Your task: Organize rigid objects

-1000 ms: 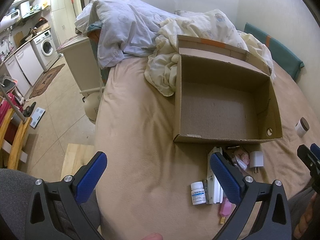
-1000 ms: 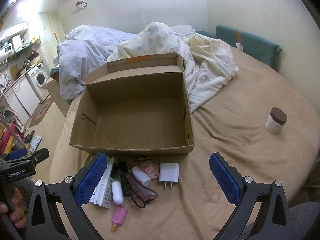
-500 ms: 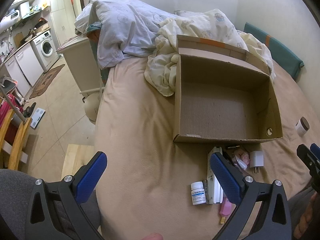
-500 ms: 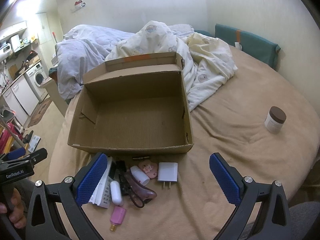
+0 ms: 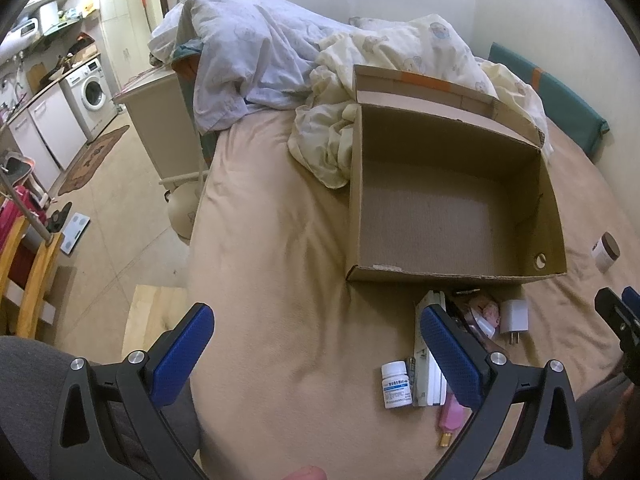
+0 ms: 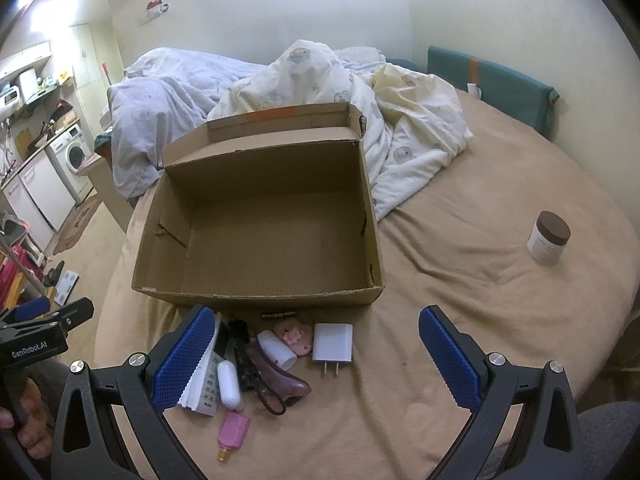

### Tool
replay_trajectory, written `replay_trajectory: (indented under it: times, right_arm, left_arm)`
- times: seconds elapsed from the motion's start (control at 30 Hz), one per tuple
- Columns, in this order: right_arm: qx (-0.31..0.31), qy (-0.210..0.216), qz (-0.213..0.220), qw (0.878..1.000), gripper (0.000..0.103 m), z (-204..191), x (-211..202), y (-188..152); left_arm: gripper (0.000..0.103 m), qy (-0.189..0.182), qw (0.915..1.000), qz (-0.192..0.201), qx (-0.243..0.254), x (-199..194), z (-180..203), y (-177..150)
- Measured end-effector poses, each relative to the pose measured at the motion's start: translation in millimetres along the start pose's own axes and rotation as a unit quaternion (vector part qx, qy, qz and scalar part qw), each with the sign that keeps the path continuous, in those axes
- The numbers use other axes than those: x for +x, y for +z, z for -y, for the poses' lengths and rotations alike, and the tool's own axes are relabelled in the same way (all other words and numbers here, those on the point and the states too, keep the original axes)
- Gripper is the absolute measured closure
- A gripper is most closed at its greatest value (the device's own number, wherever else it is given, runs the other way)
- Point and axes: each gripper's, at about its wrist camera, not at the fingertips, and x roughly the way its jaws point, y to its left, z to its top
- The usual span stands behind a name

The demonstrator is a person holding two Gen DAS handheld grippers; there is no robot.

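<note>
An empty open cardboard box (image 6: pixel 276 236) (image 5: pixel 440 216) lies on the tan bed. In front of its near wall sits a cluster: white charger (image 6: pixel 333 344) (image 5: pixel 514 316), white remote (image 6: pixel 208 384), pink tube (image 6: pixel 234 428), scissors (image 6: pixel 264 384), a pink figure (image 6: pixel 296 336) and a small white capsule (image 6: pixel 229 384). A white pill bottle (image 5: pixel 396 385) stands left of the cluster. A brown-lidded jar (image 6: pixel 548 242) (image 5: pixel 606 251) stands apart at the right. My right gripper (image 6: pixel 316 354) hangs open over the cluster. My left gripper (image 5: pixel 316 350) is open above bare sheet.
Rumpled duvets (image 6: pixel 360 120) are piled behind the box. A teal cushion (image 6: pixel 492 76) lines the far wall. The bed's left edge drops to a tiled floor with a washing machine (image 5: pixel 90 92), a wooden stool (image 5: pixel 156 316) and a white cabinet (image 5: pixel 160 120).
The right gripper has drifted slightly forward and left, so the box and cluster sit a little nearer. The left gripper has barely moved. Both stay open.
</note>
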Motion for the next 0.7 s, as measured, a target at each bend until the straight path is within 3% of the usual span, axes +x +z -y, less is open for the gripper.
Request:
replay_trajectory:
  times: [0.7]
  right_arm:
    - [-0.001, 0.002, -0.013, 1.000, 0.000, -5.3, 4.4, 1.2]
  left_arm:
    - [0.000, 0.002, 1.0000, -0.006, -0.005, 3.6, -2.2, 0.5]
